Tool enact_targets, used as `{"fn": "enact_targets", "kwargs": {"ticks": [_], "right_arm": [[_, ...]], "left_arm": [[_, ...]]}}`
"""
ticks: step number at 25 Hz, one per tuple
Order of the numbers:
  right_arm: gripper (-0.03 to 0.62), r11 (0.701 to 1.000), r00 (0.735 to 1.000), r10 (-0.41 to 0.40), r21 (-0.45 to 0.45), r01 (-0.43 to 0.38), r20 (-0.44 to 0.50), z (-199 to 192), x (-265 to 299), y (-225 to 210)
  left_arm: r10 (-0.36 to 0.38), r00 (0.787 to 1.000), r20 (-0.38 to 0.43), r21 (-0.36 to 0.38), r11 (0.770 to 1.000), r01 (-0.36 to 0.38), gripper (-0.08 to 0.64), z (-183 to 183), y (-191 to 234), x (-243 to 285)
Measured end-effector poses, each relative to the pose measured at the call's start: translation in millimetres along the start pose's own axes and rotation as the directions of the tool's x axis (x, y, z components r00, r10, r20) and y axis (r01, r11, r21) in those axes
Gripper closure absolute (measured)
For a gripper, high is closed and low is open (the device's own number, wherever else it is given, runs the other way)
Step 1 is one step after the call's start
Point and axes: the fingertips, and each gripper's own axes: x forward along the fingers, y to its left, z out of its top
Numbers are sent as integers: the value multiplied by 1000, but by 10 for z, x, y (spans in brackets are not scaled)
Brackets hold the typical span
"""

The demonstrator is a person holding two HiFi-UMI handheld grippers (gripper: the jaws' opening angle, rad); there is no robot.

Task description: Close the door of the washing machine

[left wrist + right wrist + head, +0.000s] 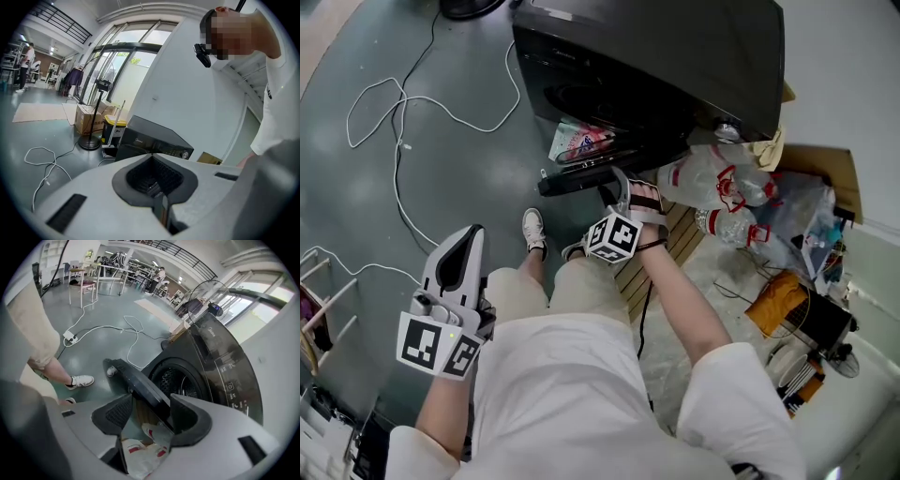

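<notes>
The dark washing machine [675, 56] stands at the top of the head view, its round door [581, 175] swung open toward me. My right gripper [614, 192] reaches the door's free edge. In the right gripper view the door [140, 383] runs between the spread jaws of the right gripper [150, 416], close to the right finger, with a gap on the left side. Behind it the drum opening [180, 380] shows. My left gripper [459, 258] hangs low at my left side, far from the machine. In its own view the left gripper [157, 187] has its jaws together, holding nothing.
Clear plastic bags with red print [722, 187] and a cardboard box [825, 169] crowd the machine's right side. A printed bag [581, 142] lies below the drum. A white cable [403, 122] loops over the floor at left. My shoes [533, 230] stand near the door.
</notes>
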Motion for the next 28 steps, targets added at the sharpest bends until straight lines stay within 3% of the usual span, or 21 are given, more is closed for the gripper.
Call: {"fn": "enact_targets", "kwargs": {"ticks": [9,14,18,24,28], "right_arm": [[342,993,997,-70,100,68,12,202,247,-287],[344,986,994,-105,134,99,36,274,365,-446],[344,983,991,-122,144,114,48,316,451,-551],[325,974,991,-120,198,107,54,374,627,-754],[339,958,981,-179,239,157,73,466,568,-939]], "left_arm": [[32,999,6,-29,999,-32,556,-138,152,-8],[72,997,24,53,996,-73,555,-131,302,37],[90,995,49,73,993,-94,556,-103,445,117],[122,989,85,60,990,-128,555,-33,655,205],[126,988,87,42,991,-130,556,-87,698,217]]}}
